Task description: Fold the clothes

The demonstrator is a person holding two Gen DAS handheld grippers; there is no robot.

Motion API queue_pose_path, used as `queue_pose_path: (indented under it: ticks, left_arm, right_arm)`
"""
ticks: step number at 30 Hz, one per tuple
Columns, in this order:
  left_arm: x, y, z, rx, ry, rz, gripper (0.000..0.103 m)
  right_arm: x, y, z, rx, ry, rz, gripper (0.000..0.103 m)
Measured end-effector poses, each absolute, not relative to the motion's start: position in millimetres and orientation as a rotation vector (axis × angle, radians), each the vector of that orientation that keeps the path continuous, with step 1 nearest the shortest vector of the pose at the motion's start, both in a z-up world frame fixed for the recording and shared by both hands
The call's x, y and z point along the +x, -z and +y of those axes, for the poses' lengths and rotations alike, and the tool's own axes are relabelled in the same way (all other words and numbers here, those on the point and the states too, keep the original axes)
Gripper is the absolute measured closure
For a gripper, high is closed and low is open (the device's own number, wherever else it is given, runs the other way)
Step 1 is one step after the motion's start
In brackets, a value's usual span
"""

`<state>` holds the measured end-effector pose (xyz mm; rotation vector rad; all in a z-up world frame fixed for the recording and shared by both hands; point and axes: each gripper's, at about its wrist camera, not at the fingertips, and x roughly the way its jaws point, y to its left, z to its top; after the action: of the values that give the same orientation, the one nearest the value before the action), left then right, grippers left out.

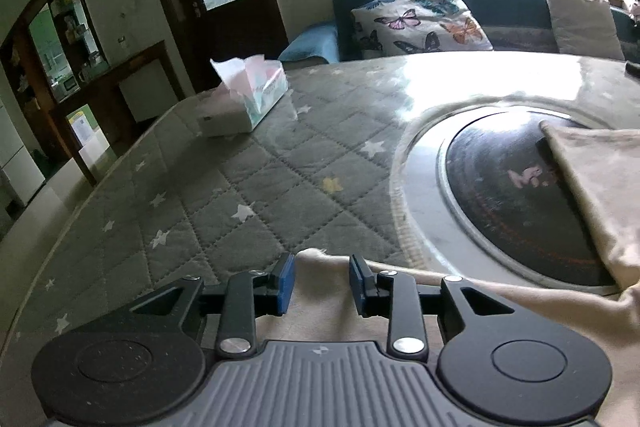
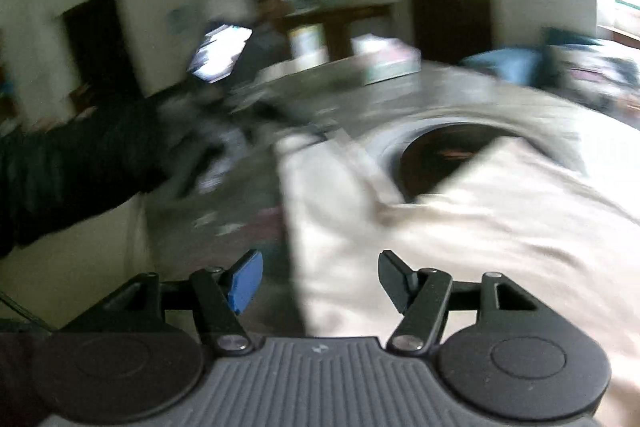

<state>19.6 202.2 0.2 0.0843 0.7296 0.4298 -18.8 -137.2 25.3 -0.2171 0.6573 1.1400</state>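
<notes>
**Loose cloth, two parted claws: the fold could slip**

The beige garment (image 2: 460,227) lies spread on the surface (image 1: 248,163), over the quilted grey star-print cover, with part of it draped across the dark round inset (image 1: 516,187) in the middle. In the left wrist view one edge of it runs beneath the left claw (image 1: 322,285), and a raised flap sits at the far right. How many folds it already carries cannot be told.

The main risk, as I judge it, is a grasp that catches too little. The left claw stands with its blue pads apart, the cloth edge between and under them but not pinched; closing on a thin lip of fabric could let it slide out when lifted. It could also nip the quilted cover along with the garment and drag it. The smooth rim around the inset looks slippery, so the draped part may shift and skew any crease. The tissue box (image 1: 250,99) stands well apart and seems out of harm's way.

The right claw (image 2: 320,281) is also parted and holds nothing, hovering low over the garment's near-left edge; that view is heavily smeared, so finer detail is lost. A dark sleeve (image 2: 76,171) reaches in from the left there, toward the left claw's place.
</notes>
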Motion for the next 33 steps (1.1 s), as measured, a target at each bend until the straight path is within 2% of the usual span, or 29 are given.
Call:
queue_pose_path:
  ticks: [5,8,11,18,30,32,33]
  left_arm:
    - [19,-14,177,0.090,-0.367,0.691,0.063]
    - [24,-21,152,0.099,-0.302,0.670,0.057]
    - [31,-26,122,0.110,-0.221,0.653,0.055]
    - [44,-28,55,0.127,-0.037,0.646,0.041]
    - [42,-14,-36,0.190,0.232,0.678,0.024]
    - [39,-8,-47,0.204,0.259,0.693,0.023]
    - [38,-5,-52,0.217,0.271,0.699,0.022]
  right_arm:
    - [11,-22,-216,-0.081,-0.797,0.690,0.037]
    - [27,-11,-263,-0.035,-0.586,0.718,0.037]
    - [24,-6,-295,-0.016,-0.457,0.734,0.037]
    - [11,3,-366,0.024,-0.180,0.759,0.037]
    - [3,4,-412,0.007,0.038,0.700,0.037]
    - [11,8,-419,0.000,0.059,0.703,0.040]
    - [15,10,-422,-0.001,0.065,0.709,0.047]
